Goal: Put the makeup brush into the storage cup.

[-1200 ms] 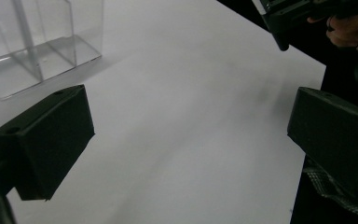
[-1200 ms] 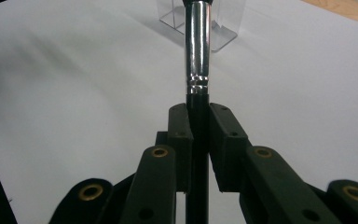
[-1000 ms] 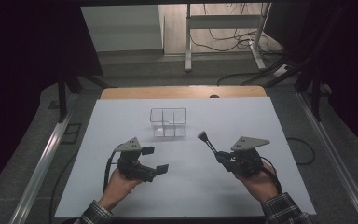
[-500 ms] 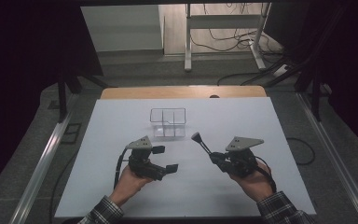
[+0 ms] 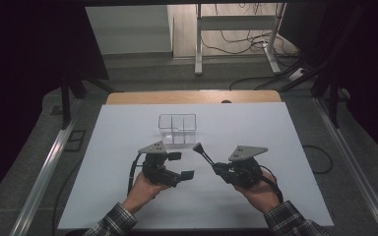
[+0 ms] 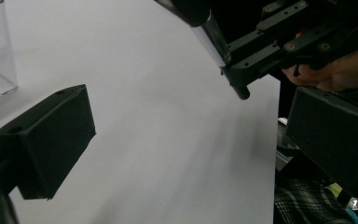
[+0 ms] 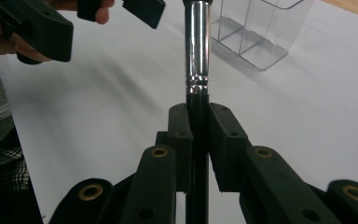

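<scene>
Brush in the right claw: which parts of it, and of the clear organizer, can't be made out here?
- Brush head: cut off by the top edge in the right gripper view; small and dark in the high view.
- Brush handle end: hidden between the jaws of the right claw.
- Clear organizer: contents too faint to tell in the high view; cut off by the top edge in the right gripper view.

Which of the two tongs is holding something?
The right tongs: shut on a makeup brush with a chrome ferrule. The left tongs stand open with nothing between the jaws.
</scene>
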Motion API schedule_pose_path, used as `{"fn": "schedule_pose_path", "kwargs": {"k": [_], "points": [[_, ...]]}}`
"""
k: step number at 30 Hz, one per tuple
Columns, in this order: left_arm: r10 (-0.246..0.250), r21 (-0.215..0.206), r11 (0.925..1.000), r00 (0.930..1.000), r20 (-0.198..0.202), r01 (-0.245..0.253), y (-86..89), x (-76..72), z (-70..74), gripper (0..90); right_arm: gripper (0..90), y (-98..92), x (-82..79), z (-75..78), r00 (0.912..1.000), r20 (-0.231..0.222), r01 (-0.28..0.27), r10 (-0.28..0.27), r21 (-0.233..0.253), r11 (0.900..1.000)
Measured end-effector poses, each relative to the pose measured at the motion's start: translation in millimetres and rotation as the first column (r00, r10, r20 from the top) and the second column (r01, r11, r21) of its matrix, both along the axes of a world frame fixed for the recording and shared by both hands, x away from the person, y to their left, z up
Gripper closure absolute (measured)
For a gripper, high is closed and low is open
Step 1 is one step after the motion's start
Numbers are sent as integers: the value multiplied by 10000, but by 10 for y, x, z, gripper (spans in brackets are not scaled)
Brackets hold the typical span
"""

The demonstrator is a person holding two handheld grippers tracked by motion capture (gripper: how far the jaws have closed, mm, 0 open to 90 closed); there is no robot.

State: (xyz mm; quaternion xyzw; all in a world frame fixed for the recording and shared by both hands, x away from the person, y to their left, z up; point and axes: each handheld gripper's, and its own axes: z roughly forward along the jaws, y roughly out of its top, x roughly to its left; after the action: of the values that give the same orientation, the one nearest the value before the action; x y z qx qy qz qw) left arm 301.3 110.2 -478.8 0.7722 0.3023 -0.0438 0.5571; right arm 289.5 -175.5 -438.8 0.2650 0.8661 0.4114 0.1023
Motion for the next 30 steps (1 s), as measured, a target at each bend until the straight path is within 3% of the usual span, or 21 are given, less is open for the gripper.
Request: {"fn": "schedule_pose_path", "kwargs": {"k": [12,18,30], "points": [[-319,-287,9991,9994,-137,315,-106,58,1,86,794,95,-34,-21,9997,-97,-223,226,301,9993],[-561,-419,9976,9984,-109,556,-129,41,24,207,794,141,-66,-31,9989,-55,-453,455,323,9985],[-1033,-870,9913,9936,-455,991,-136,41,35,536,794,221,-123,-50,9965,29,-835,834,374,9958]]}}
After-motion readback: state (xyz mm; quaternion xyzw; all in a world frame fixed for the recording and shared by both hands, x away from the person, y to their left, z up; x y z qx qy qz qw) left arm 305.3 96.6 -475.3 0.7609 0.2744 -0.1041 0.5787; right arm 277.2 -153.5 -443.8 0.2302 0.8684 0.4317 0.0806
